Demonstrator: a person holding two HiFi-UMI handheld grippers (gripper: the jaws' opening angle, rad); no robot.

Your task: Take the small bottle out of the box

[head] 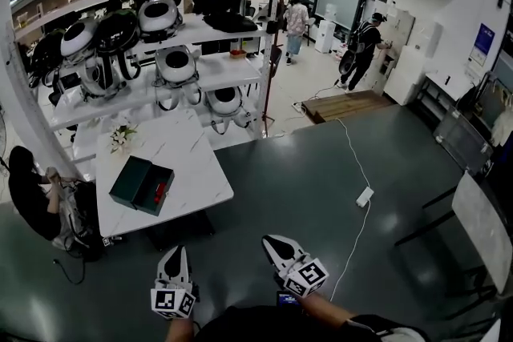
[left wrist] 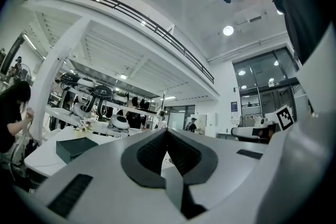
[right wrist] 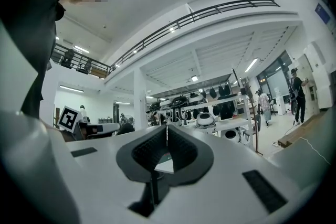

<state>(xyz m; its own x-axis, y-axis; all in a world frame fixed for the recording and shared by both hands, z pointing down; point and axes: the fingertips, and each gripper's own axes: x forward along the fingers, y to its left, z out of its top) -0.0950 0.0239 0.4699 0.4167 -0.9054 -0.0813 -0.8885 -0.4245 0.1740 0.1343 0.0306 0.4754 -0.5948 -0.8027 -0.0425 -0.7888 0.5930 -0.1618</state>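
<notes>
Only at the approach stage: left gripper (head: 178, 251) and right gripper (head: 272, 240) both have jaws closed on nothing, well apart from the white marble table (head: 200, 164). The dark green open box (head: 132, 180) sits there, and the red item (head: 159, 190) inside is likely the small bottle. Next up is moving in and opening a jaw.

open grey floor (head: 304, 180) beside white table (head: 192, 172)

Box (head: 141, 185) on table (head: 199, 166); shelves (head: 240, 65) behind table.

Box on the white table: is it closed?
No, the box lies open on the table, with a red item showing inside.
</notes>
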